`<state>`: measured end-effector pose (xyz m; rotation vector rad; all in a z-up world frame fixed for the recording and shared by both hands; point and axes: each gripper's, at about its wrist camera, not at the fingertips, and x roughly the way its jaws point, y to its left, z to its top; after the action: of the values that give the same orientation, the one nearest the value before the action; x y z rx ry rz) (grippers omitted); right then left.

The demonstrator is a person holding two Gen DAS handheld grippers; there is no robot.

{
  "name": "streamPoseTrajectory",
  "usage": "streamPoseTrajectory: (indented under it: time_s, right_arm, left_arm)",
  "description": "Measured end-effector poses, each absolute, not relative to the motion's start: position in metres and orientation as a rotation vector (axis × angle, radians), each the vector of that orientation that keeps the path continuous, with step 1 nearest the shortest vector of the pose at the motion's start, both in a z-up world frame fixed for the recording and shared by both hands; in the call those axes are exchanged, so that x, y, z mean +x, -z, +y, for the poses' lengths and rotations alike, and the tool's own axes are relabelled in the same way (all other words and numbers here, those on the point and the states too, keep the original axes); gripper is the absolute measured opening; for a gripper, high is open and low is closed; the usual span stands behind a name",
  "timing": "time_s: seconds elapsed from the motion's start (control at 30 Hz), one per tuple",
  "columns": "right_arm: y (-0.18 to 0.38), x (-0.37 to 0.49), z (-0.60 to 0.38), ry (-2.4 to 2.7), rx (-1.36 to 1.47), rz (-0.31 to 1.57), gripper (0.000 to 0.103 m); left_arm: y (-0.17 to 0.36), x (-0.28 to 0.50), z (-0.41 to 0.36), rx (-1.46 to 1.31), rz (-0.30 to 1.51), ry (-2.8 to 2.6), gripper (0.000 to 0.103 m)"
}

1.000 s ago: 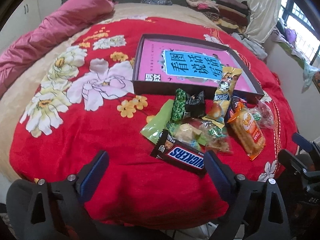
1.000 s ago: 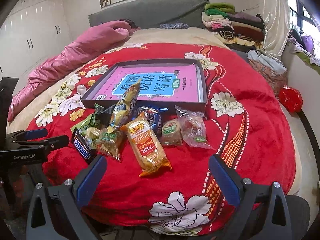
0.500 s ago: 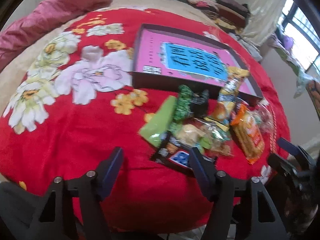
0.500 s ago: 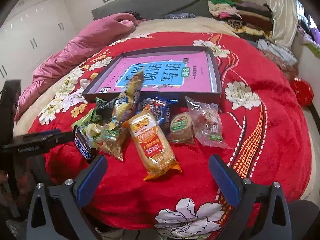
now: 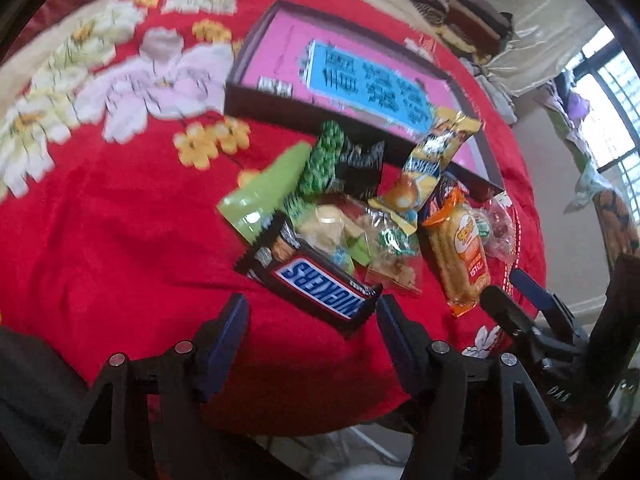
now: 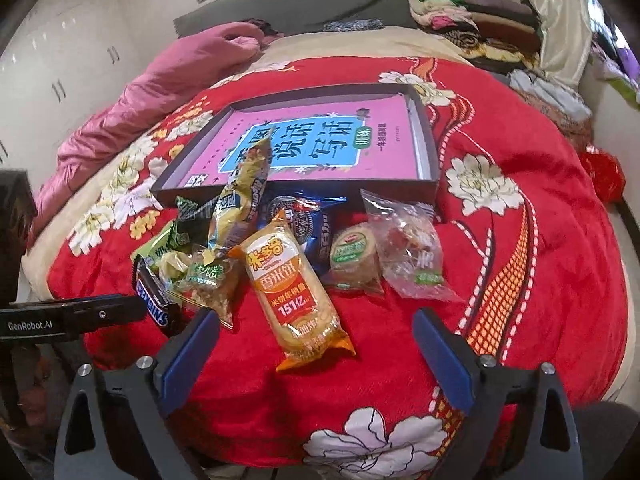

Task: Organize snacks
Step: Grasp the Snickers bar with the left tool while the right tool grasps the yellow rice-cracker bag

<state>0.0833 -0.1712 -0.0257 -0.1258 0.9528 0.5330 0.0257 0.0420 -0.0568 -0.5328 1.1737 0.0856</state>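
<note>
Several snacks lie piled on the red floral blanket in front of a dark tray (image 6: 425, 136) that holds a pink book. My left gripper (image 5: 311, 312) is open and points down at the Snickers bar (image 5: 316, 284); the bar's near end lies between the tips, untouched. My right gripper (image 6: 316, 320) is open, its jaws closing, with the near end of the orange rice-cracker pack (image 6: 294, 288) between the fingers and clear of both pads. A yellow packet (image 6: 240, 196) leans on the tray's front wall. A blue Oreo pack (image 6: 308, 224), a round cake (image 6: 354, 252) and a clear candy bag (image 6: 408, 248) lie beside it.
A pink quilt (image 6: 160, 92) lies along the bed's left side. Folded clothes (image 6: 472, 20) are stacked at the far right corner. The blanket's front edge drops off just under both grippers. A red bag (image 6: 604, 172) sits off the bed's right side.
The left jaws have narrowed, and that gripper has tipped down and come closer to the Snickers bar. The right gripper has drawn nearer the pile, its jaws slightly narrower.
</note>
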Motion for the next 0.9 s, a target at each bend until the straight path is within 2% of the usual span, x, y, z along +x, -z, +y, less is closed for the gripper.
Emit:
streamPoseTrajectory:
  time_s: [0.17,0.23,0.3,0.33,0.47,0.6,0.7,0.9]
  right_arm:
    - [0.031,0.083,-0.156,-0.536,-0.216,0.942,0.077]
    - [0.034,0.084,-0.151,-0.55,-0.242,0.941,0.068]
    - [0.037,0.085,-0.149,-0.554,-0.262,0.934,0.054]
    - [0.038,0.086,-0.147,-0.563,-0.267,0.935,0.051]
    - [0.044,0.09,-0.14,-0.595,-0.287,0.946,0.046]
    - [0.049,0.092,-0.132,-0.631,-0.302,0.946,0.037]
    - [0.049,0.091,-0.129,-0.661,-0.295,0.943,0.033]
    - [0.039,0.09,-0.138,-0.684,-0.238,0.922,0.032]
  left_arm:
    - [0.07,0.031,0.047,-0.632,1.208,-0.108,0.067]
    - [0.074,0.032,0.052,-0.693,1.209,-0.117,0.067]
    - [0.078,0.031,0.057,-0.752,1.207,-0.126,0.065]
    - [0.08,0.032,0.059,-0.78,1.205,-0.13,0.064]
    - [0.086,0.035,0.062,-0.85,1.201,-0.139,0.056]
    - [0.089,0.042,0.061,-0.898,1.194,-0.13,0.041]
    - [0.094,0.045,0.066,-0.951,1.184,-0.101,0.039]
    - [0.093,0.04,0.073,-0.977,1.152,-0.056,0.035]
